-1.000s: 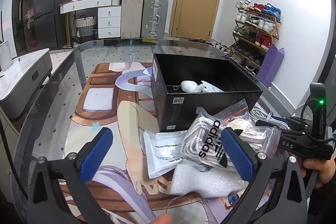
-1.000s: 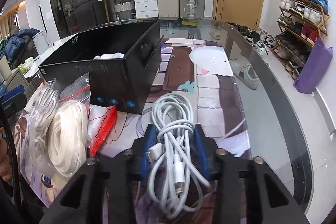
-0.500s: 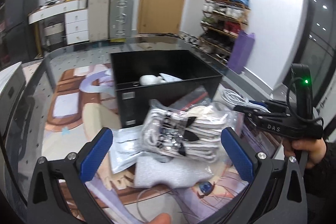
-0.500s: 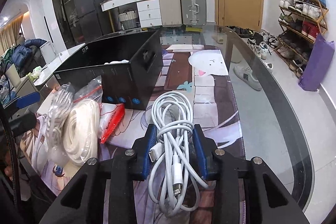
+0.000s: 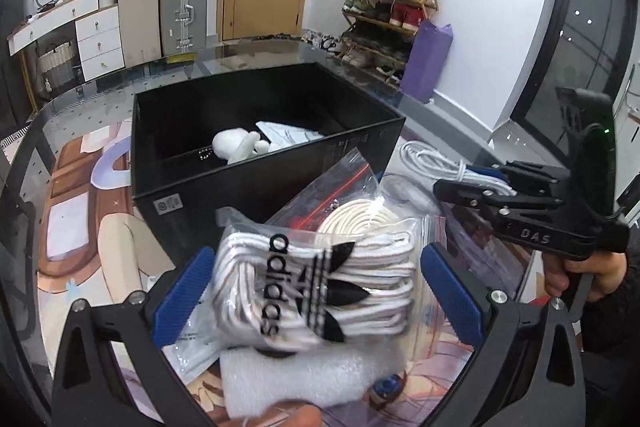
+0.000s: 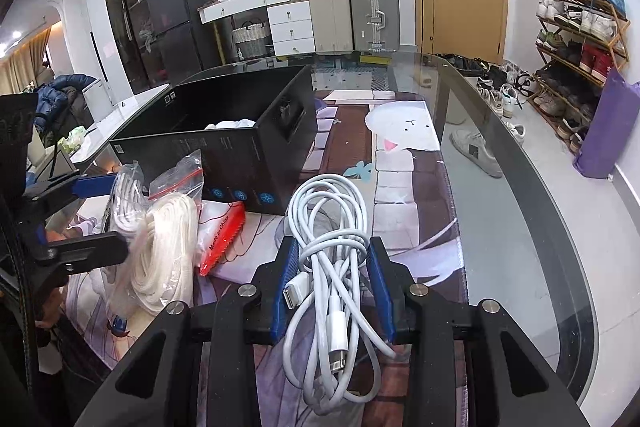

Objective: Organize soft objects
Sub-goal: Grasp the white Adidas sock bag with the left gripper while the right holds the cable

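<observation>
1. Two hand-held grippers are over the glass surface [image 6: 520,211], each with something between its blue pads.
2. Left hand-held gripper [image 5: 316,297]: its jaws stand wide apart, and a clear bag of white laces [image 5: 320,283] with a black Adidas logo lies between them; whether either pad touches the bag cannot be told.
3. Just ahead of that bag, partly under it, is a second bag holding a cream rope coil [image 5: 362,219]; below the laces, nearer the gripper, lies a white foam sheet [image 5: 304,375].
4. Farther ahead stands an open black box [image 5: 256,183] with a white plush [image 5: 236,145] and a flat packet inside.
5. Right hand-held gripper [image 6: 333,289]: its jaws are clamped on a bundle of white cable [image 6: 332,255], whose loops extend ahead of the pads and whose plugs hang back toward the camera.
6. Ahead-left of the right gripper is the box; to its left lie the rope coil and a red-edged packet [image 6: 222,239].
</observation>
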